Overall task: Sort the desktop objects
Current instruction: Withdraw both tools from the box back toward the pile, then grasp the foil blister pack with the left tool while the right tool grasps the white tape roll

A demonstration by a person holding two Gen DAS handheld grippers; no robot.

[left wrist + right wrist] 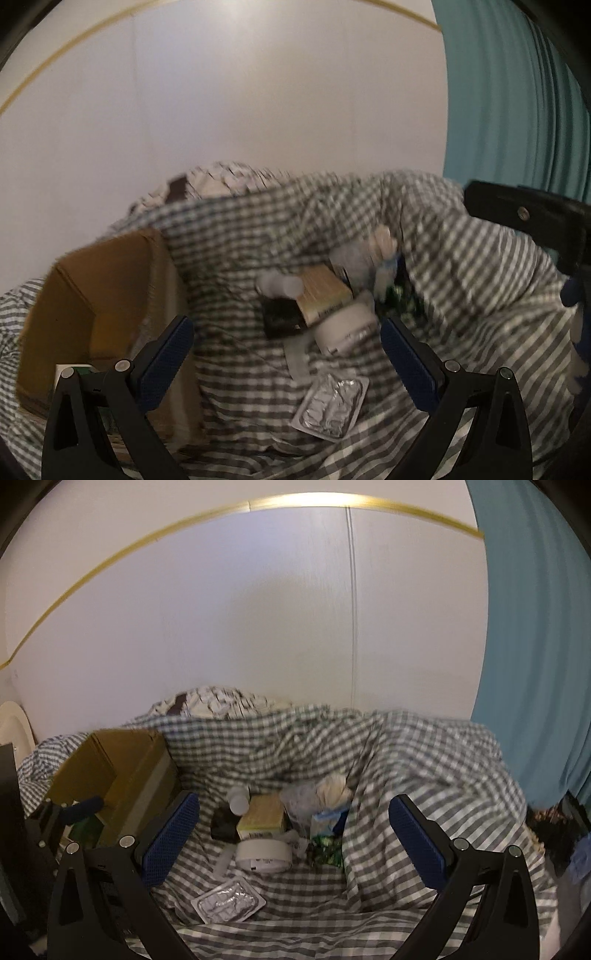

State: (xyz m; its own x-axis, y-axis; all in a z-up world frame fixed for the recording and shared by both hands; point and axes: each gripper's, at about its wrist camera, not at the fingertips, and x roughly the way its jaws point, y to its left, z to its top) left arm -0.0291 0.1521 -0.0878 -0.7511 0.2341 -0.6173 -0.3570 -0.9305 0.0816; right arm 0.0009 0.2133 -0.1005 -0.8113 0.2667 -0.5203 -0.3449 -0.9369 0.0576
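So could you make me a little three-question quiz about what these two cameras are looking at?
1. True or false: both the left gripper and right gripper are open and hold nothing.
2. What lies nearest the cameras on the checked cloth? A) foil blister pack B) white round tub C) small beige box
3. Fill in: the cardboard box stands to the ____ of the pile.

Key: 1 true; 2 A; 3 left.
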